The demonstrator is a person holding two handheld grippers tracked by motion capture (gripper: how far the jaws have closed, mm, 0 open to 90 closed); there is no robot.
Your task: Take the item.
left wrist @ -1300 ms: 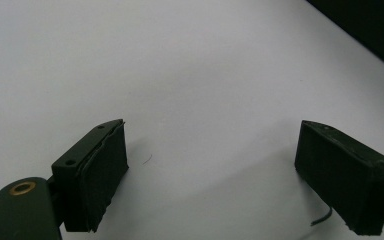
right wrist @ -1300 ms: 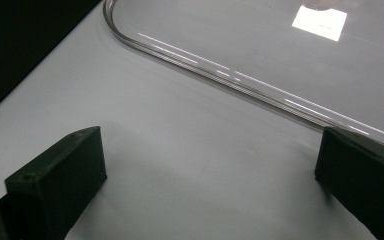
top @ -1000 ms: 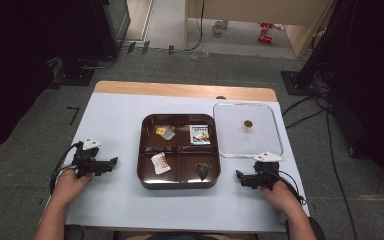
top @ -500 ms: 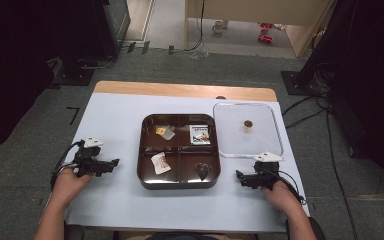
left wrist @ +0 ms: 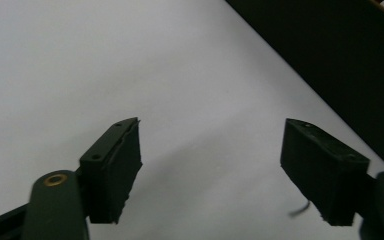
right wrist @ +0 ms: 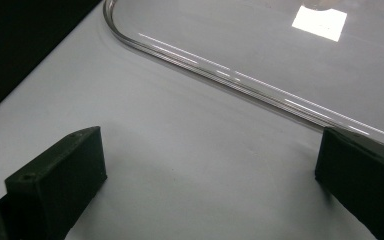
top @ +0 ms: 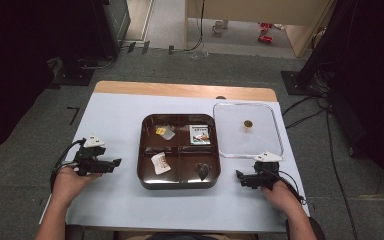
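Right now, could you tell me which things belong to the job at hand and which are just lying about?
Job in hand:
- dark four-compartment tray with small packets
- clear lid, flat on the table right of the tray
- left gripper, open
- right gripper, open

Lying about:
- red cans on the floor
- cables

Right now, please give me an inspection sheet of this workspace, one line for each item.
Surface: white table, wooden strip at far edge.
Job's things: dark four-compartment tray with small packets; clear lid with knob, flat to its right.
Clutter: nothing seen.
Grippers: left gripper and right gripper open, empty, low over the table on either side of the tray.
Cables: one trails from each gripper; more on floor.
Surroundings: grey floor, dark stands, wooden furniture behind.
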